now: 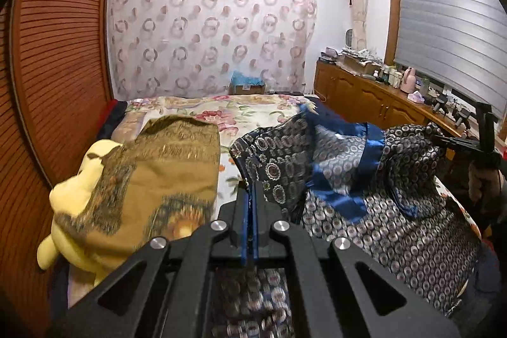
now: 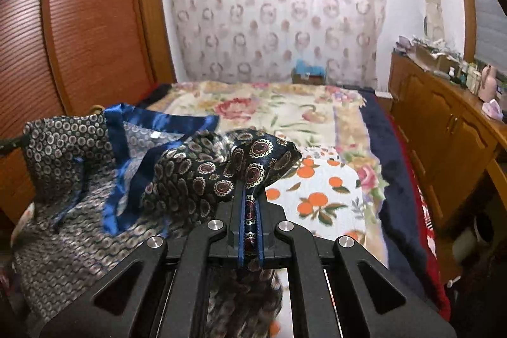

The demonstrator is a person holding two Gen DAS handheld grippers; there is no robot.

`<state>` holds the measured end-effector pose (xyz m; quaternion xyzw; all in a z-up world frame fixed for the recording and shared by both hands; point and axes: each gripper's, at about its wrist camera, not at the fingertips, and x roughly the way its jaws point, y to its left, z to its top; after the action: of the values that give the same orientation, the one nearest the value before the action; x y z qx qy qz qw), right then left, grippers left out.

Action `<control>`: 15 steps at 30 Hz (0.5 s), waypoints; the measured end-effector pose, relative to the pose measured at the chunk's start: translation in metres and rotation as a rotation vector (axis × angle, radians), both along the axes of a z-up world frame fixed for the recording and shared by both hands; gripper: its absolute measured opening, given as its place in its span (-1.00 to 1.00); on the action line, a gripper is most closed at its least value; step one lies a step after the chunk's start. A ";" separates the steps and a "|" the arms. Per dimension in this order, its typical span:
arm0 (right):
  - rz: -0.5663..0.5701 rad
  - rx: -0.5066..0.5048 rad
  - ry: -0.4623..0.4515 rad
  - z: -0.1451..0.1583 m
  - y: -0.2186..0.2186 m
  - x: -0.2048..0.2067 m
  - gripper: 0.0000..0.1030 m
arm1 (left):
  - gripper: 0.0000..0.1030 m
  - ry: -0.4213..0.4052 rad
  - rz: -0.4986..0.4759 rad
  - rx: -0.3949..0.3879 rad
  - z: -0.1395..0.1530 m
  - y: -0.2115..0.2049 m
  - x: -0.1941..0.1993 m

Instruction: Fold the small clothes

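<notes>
Both grippers, left and right, clamp the patterned garment above the bed.

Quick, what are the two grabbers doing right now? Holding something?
Left gripper: closed, pinching the patterned blue garment.
Right gripper: closed, pinching another part of the same garment.

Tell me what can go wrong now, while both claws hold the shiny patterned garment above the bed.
1. The dark blue satin patterned garment looks slippery; the right claw pinches only a small bunch and may lose it.
2. The left claw grips a thin edge near the folded olive-brown cloth, which a sweep could disturb.
</notes>
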<state>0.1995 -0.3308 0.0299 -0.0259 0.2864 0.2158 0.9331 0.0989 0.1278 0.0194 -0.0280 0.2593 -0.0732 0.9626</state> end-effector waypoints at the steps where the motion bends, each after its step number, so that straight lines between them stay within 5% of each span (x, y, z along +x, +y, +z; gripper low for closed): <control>1: 0.000 0.002 -0.006 0.000 -0.002 -0.008 -0.95 | -1.00 -0.003 0.001 -0.004 -0.004 0.001 -0.009; 15: -0.046 0.037 0.056 -0.035 -0.043 -0.128 -0.96 | -1.00 0.075 0.081 -0.039 -0.069 0.020 -0.118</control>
<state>0.0713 -0.3737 -0.0055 0.0041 0.3089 0.2002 0.9298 -0.0194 0.1476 -0.0493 -0.0600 0.2923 -0.0380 0.9537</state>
